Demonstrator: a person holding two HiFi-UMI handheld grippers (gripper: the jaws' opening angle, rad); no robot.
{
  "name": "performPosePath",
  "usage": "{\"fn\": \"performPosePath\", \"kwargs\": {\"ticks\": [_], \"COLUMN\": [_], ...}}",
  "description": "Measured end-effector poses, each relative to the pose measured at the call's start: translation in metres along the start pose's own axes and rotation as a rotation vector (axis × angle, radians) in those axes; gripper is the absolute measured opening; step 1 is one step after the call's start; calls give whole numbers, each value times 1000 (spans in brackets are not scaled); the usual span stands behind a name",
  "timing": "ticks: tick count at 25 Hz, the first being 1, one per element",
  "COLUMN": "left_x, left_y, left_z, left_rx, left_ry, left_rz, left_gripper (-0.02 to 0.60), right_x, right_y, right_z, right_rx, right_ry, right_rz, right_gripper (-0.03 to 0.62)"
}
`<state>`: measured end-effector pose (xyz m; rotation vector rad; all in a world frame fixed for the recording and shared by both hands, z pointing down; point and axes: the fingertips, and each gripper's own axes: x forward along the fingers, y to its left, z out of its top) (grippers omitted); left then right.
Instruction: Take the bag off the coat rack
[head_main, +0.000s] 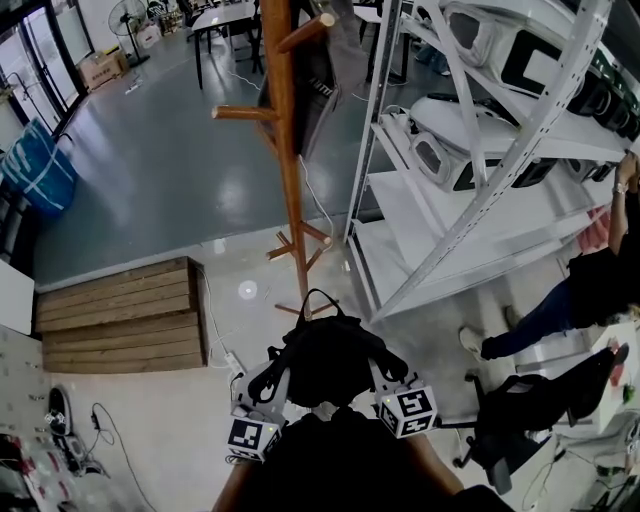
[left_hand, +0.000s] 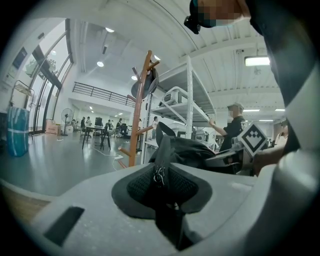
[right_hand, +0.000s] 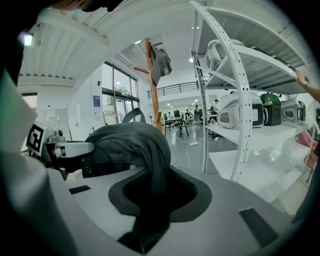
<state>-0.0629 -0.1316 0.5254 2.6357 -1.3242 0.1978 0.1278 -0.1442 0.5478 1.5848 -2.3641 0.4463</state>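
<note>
Fig. 1, as I see it from the remote station. The black bag hangs in the air between my two tools, off the pegs of the wooden coat rack and on the near side of its foot.

(a) Left hand-held gripper: the jaws are clamped on a dark strap of the bag, with a small metal zip pull showing just above the pads.

(b) Right hand-held gripper: the jaws are clamped on a thick fold of the bag's fabric, which bulges up and over towards the left gripper.

(c) The coat rack stands upright on the grey floor, just beside a white metal shelving unit. A grey garment hangs from its upper pegs.

(d) A wooden platform lies on the floor to the left of the rack.
</note>
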Motion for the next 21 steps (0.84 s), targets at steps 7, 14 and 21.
{"fn": "performPosePath", "kwargs": {"ticks": [7, 14, 21], "left_x": [3, 3, 3], "left_y": [0, 1, 2], "left_z": [-3, -4, -7], "left_rx": [-7, -7, -15], "left_ry": [8, 18, 24], "left_rz": [-1, 3, 10], "left_gripper": [74, 75, 74], "right_x": [1, 4, 5], "right_y": [-3, -3, -2], "right_z": [-4, -5, -9], "right_rx": [0, 6, 14], "right_ry": [9, 12, 25], "right_rz": [-3, 7, 7], "right_gripper": [84, 84, 84]}}
